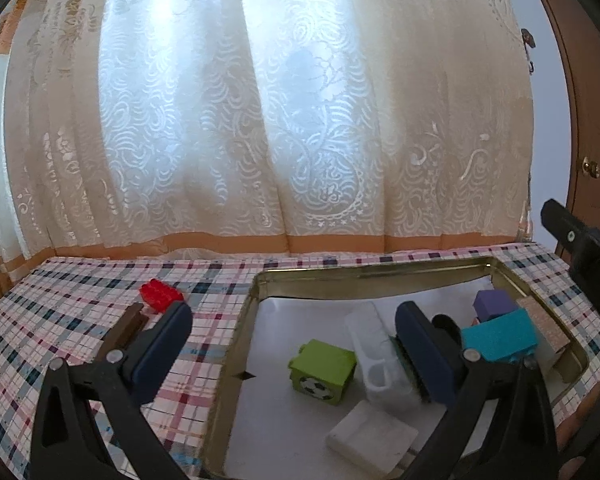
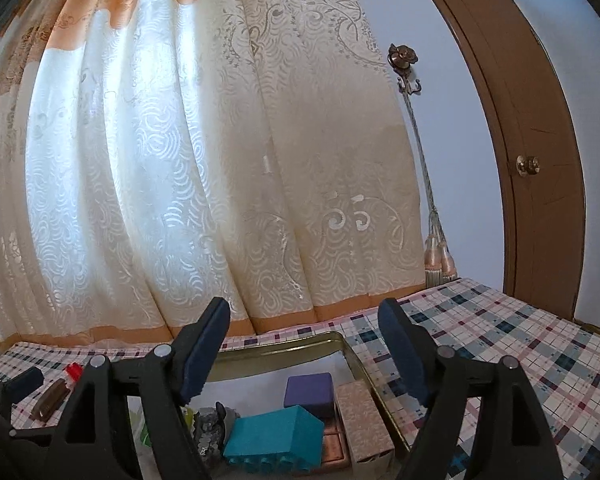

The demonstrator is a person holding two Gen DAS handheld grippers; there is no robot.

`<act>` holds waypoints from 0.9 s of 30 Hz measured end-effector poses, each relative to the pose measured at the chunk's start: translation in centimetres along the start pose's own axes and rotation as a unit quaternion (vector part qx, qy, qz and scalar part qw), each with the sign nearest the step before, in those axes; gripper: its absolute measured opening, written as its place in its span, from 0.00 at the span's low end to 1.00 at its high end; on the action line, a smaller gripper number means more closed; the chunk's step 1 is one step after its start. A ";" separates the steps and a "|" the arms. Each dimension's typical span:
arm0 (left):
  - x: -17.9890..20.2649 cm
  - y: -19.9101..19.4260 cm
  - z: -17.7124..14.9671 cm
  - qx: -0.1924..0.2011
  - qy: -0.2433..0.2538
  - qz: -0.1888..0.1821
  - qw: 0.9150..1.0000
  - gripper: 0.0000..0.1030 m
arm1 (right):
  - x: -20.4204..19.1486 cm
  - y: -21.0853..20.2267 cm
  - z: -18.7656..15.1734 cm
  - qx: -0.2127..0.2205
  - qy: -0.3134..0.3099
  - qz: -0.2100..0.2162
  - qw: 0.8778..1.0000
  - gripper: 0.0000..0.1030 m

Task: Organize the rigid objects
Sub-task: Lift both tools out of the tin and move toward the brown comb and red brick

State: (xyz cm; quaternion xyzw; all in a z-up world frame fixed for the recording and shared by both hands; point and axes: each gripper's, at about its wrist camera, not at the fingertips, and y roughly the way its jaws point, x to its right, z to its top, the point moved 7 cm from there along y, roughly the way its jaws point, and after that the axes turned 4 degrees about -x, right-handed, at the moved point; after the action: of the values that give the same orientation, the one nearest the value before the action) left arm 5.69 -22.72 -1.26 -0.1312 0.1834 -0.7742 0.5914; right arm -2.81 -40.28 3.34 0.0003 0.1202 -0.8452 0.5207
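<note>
The left gripper (image 1: 292, 344) has its jaws spread wide with nothing between the pads; one finger hangs over the checked cloth on the tabletop (image 1: 80, 320), the other over the tray. The right gripper (image 2: 304, 352) also shows parted jaws, empty, held above the far end of the tray.

The gold-rimmed metal tray (image 1: 256, 304) lies on the tabletop and holds most of the items: a green cube with a football print (image 1: 322, 372), a clear white plastic holder (image 1: 380, 360) just beside it, a flat white block (image 1: 372, 436) near the front, a teal block (image 2: 276, 438), a purple block (image 2: 309, 390) behind it, and a pale patterned box (image 2: 362, 420) against the tray's right wall. A dark grey item (image 2: 212, 428) sits left of the teal block; its nature cannot be determined.

Outside the tray, to its left, a red studded brick (image 1: 160, 296) and a brown bar (image 1: 130, 326) rest on the cloth.
</note>
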 end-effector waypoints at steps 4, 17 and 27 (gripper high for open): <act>-1.3 -0.3 -0.3 0.000 -0.014 0.000 1.000 1.00 | -0.4 -0.9 0.1 0.013 -0.009 -0.005 1.000 0.76; -5.4 -1.1 -1.0 -0.005 -0.042 0.009 0.999 1.00 | -0.9 -2.6 -0.6 0.009 0.005 -0.018 1.000 0.76; -7.1 -1.7 -1.1 0.002 -0.033 0.025 0.999 1.00 | -1.6 -4.2 -1.1 0.014 0.011 -0.039 0.999 0.76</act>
State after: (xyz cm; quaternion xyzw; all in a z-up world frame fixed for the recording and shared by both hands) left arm 5.66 -15.34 -1.45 -0.1509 0.1654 -0.7549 0.6164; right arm -5.88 -36.86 3.31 0.0121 0.1139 -0.8662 0.4863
